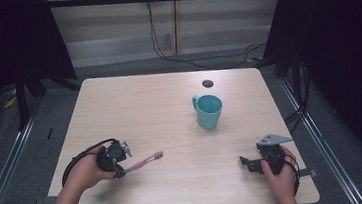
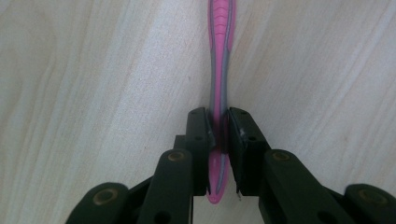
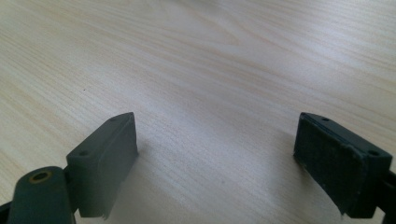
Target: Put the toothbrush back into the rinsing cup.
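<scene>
Your left gripper [image 2: 218,135] clamped pink toothbrush [image 2: 219,60] near handle end, low on desk [image 1: 167,183], left front. Right gripper [image 3: 215,158] stood apart, idle. Toothbrush likely light, stiff, slick; hold the waist.

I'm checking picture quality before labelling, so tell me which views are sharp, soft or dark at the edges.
High view: even light on the table, dark side margins, slightly soft. Left gripper view: the toothbrush sharp between the left gripper. Right gripper view: the right gripper sharp, far wood grain blurred.
</scene>
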Demonstrator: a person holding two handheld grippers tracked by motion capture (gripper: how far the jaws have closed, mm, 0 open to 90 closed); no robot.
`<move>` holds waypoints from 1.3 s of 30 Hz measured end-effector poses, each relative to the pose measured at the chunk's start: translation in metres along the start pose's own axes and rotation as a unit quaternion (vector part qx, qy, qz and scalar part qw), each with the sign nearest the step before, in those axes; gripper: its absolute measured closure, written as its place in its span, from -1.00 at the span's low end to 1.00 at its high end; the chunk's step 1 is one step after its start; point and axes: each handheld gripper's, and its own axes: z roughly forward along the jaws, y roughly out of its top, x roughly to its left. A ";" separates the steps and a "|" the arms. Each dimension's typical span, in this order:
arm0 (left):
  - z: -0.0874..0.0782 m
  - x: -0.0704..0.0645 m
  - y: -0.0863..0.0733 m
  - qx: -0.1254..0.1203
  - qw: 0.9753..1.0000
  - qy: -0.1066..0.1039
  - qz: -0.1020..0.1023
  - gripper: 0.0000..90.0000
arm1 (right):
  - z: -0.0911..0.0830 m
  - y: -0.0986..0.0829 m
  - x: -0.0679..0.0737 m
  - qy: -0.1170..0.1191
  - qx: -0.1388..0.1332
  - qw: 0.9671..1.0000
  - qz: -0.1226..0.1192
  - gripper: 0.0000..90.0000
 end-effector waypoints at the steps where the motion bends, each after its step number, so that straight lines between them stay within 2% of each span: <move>1: 0.000 0.000 0.000 -0.005 1.000 -0.002 -0.003 0.76 | 0.000 0.000 0.000 0.000 0.000 1.000 0.000 -0.71; 3: -0.001 0.000 -0.002 -0.025 1.000 -0.004 -0.012 0.76 | 0.000 0.000 0.000 0.000 0.000 1.000 -0.001 -0.71; 5: -0.002 0.000 -0.002 -0.029 1.000 -0.003 -0.009 0.76 | 0.000 0.000 0.000 0.000 0.000 1.000 -0.001 -0.71; 8: -0.007 0.000 -0.002 -0.046 0.999 -0.005 -0.023 0.77 | 0.000 0.000 0.000 0.000 0.000 1.000 0.000 -0.71; 11: -0.012 0.001 -0.002 -0.061 0.998 -0.006 -0.023 0.77 | 0.000 0.000 0.000 0.000 0.000 1.000 -0.001 -0.71; 15: -0.014 0.001 -0.001 -0.061 0.998 -0.003 -0.022 0.77 | 0.000 0.000 0.000 0.000 0.000 1.000 0.000 -0.71; 17: -0.015 0.001 -0.001 -0.074 0.997 -0.003 -0.033 0.77 | 0.000 0.000 0.000 0.001 0.000 1.000 0.000 -0.71; 19: -0.016 0.001 -0.002 -0.079 0.996 -0.011 -0.034 0.77 | 0.000 0.000 0.000 0.000 0.000 1.000 -0.001 -0.71; 24: -0.018 0.002 -0.002 -0.086 0.996 -0.008 -0.038 0.77 | 0.000 0.000 0.000 0.001 0.000 1.000 -0.001 -0.71; 26: -0.019 0.002 -0.002 -0.092 0.995 -0.009 -0.044 0.77 | 0.000 0.000 0.000 0.001 0.000 1.000 -0.001 -0.71; 27: -0.020 0.002 -0.003 -0.100 0.993 -0.009 -0.055 0.77 | 0.000 0.000 0.000 0.001 0.000 1.000 0.000 -0.71; 32: -0.024 0.003 -0.006 -0.123 0.990 -0.005 -0.067 0.77 | 0.000 0.000 0.000 0.001 0.000 1.000 0.000 -0.71; 37: -0.024 0.003 -0.008 -0.132 0.988 -0.006 -0.076 0.77 | 0.000 0.000 0.000 0.001 0.000 1.000 0.000 -0.71; 39: -0.025 0.003 -0.009 -0.141 0.987 -0.001 -0.082 0.77 | 0.000 0.000 0.000 0.001 0.001 1.000 0.000 -0.71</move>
